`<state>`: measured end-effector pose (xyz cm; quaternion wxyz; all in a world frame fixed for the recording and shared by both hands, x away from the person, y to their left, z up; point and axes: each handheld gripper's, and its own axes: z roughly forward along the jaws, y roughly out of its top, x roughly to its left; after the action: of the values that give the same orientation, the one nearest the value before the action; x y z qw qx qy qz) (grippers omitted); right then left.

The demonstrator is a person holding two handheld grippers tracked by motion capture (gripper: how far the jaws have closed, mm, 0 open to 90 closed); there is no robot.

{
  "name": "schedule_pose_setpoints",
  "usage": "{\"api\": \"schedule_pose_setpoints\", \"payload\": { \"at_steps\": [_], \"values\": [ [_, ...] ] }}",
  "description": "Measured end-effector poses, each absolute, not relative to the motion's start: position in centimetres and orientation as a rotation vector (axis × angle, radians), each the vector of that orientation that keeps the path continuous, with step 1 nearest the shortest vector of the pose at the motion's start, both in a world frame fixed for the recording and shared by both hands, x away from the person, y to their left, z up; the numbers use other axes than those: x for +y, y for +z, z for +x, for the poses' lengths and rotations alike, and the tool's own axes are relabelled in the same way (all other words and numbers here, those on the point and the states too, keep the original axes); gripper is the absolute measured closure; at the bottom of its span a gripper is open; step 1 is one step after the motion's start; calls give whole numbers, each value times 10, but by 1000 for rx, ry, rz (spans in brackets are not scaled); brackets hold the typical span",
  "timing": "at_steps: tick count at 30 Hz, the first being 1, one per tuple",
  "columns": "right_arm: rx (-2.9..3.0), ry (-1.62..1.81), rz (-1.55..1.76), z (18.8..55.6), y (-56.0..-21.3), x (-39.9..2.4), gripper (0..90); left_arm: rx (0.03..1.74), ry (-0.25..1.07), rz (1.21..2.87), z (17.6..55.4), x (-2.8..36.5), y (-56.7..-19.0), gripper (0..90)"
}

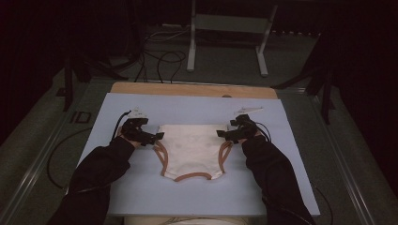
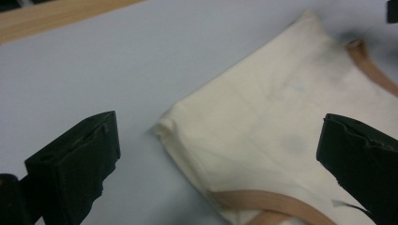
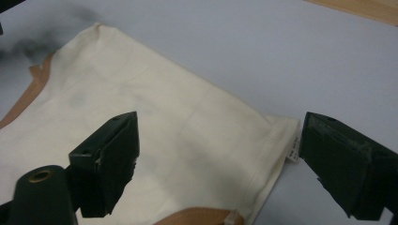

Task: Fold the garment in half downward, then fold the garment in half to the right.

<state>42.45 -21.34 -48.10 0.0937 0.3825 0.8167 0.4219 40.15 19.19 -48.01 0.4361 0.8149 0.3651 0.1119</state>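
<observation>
A cream garment (image 1: pixel 192 150) with tan trim (image 1: pixel 192 176) lies flat on a pale blue mat (image 1: pixel 197 105). My left gripper (image 1: pixel 159 137) hovers at the garment's upper left corner, jaws wide apart. In the left gripper view the garment's folded corner (image 2: pixel 281 117) lies between and below the spread jaws of that gripper (image 2: pixel 218 136), and no pad touches it. My right gripper (image 1: pixel 221 133) is at the upper right corner, also open. In the right gripper view the cloth (image 3: pixel 164 126) and a small side label (image 3: pixel 294 152) lie under the open gripper (image 3: pixel 220 129).
The mat rests on a wooden board (image 1: pixel 187 89) whose far edge shows beyond it. A metal stand (image 1: pixel 225 28) and loose cables (image 1: pixel 159 56) are on the floor behind the table. Bare mat surrounds the garment on every side.
</observation>
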Motion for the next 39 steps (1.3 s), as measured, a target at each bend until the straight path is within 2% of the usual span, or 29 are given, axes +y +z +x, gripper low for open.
{"api": "schedule_pose_setpoints", "payload": {
  "at_steps": [9, 23, 32, 39],
  "values": [
    [2434, 1268, 1075, 408, -478, -212, 110, 812, 216, 2011, 379, 190, -475, 2],
    [2384, 1338, 1039, 390, -477, -208, 98, 686, 235, 1996, 348, 188, -473, 2],
    [2396, 1344, 1020, 385, -473, -207, 99, 670, 233, 2003, 337, 188, -476, 5],
    [2413, 1342, 984, 385, -462, -201, 99, 634, 233, 2010, 329, 188, -461, 6]
  ]
}}
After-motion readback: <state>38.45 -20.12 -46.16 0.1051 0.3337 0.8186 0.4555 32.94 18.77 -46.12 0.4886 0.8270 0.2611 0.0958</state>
